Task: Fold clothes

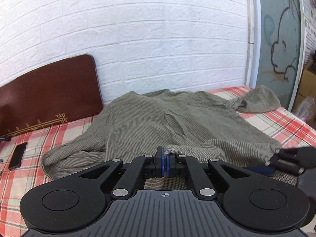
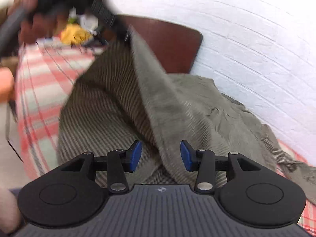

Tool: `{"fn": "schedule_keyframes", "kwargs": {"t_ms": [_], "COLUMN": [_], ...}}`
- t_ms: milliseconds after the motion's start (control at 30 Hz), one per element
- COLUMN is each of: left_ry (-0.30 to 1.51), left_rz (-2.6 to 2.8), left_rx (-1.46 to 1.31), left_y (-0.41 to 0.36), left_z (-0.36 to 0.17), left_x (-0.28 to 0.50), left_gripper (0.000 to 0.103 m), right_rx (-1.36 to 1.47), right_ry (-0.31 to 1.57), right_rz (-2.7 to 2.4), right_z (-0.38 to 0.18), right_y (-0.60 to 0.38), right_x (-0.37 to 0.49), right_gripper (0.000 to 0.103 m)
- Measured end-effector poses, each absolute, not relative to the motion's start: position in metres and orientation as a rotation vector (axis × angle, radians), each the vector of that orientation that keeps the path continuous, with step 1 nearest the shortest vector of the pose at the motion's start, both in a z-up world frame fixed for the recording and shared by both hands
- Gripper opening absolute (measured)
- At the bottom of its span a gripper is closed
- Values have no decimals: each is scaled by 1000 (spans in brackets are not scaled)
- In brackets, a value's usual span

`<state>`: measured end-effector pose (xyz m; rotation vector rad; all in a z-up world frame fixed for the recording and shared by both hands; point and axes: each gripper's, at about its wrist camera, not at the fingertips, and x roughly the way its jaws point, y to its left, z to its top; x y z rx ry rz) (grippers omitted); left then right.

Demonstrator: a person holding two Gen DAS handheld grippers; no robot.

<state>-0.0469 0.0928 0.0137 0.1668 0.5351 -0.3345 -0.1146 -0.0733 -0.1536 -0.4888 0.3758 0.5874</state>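
We see the left gripper (image 1: pixel 165 161) and the right gripper (image 2: pixel 161 156) built alike: matte black linkage arms with silver pivot screws, two round black discs, and a grey ribbed housing bearing a small crosshair mark. We note blue pads (image 2: pixel 136 155) on the black fingers.

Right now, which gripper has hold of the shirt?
The left gripper: its fingers are shut on the shirt hem. The right gripper has fingers apart, pinching nothing.

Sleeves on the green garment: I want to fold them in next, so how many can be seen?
2: one sleeve bunched at the left by the phone, one sleeve stretched to the far right of the bed.
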Motion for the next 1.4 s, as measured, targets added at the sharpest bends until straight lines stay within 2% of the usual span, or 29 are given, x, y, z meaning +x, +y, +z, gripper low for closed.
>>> {"fn": "schedule_keyframes", "kwargs": {"t_ms": [133, 200, 233, 267, 300, 467, 667, 800, 933, 1033, 1133, 1200, 1267, 1400], "left_ry": [521, 516, 514, 516, 519, 566, 627, 675, 761, 850, 899, 896, 863, 821], "left_rz": [-336, -333, -326, -315, -301, -272, -327, -348, -348, -347, -329, -297, -220, -124], "left_rx": [143, 125, 119, 123, 132, 221, 299, 316, 292, 275, 294, 294, 324, 560], "left_y": [100, 106, 110, 113, 116, 130, 136, 132, 133, 139, 146, 154, 161, 152], "left_z": [19, 21, 22, 22, 20, 7, -16, -36, -61, -84, -99, -99, -96, -110], "left_x": [-51, -52, -53, -55, -56, -71, -120, -150, -161, -159, -161, -160, -157, -144], "left_gripper": [6, 8, 9, 10, 10, 14, 18, 19, 19, 29, 35, 42, 55, 56], "right_rx": [-605, -641, -640, -635, -589, -355, -339, -428, -473, -447, -421, -371, -300, -127], "right_ry": [338, 336, 359, 389, 415, 482, 480, 559, 710, 798, 862, 872, 868, 818], "right_rz": [472, 442, 437, 434, 446, 592, 747, 819, 854, 858, 859, 858, 850, 733], "right_z": [-175, -183, -184, -184, -177, -109, -48, -52, -84, -109, -131, -129, -123, -112], "right_y": [-55, -54, -57, -61, -70, -123, -159, -158, -152, -151, -153, -164, -178, -211], "right_x": [-113, -107, -102, -96, -94, -102, -135, -155, -163, -163, -164, -166, -166, -160], "right_gripper": [48, 45, 36, 2, 2, 2, 2, 2, 2, 2, 11, 33, 35, 45]}}
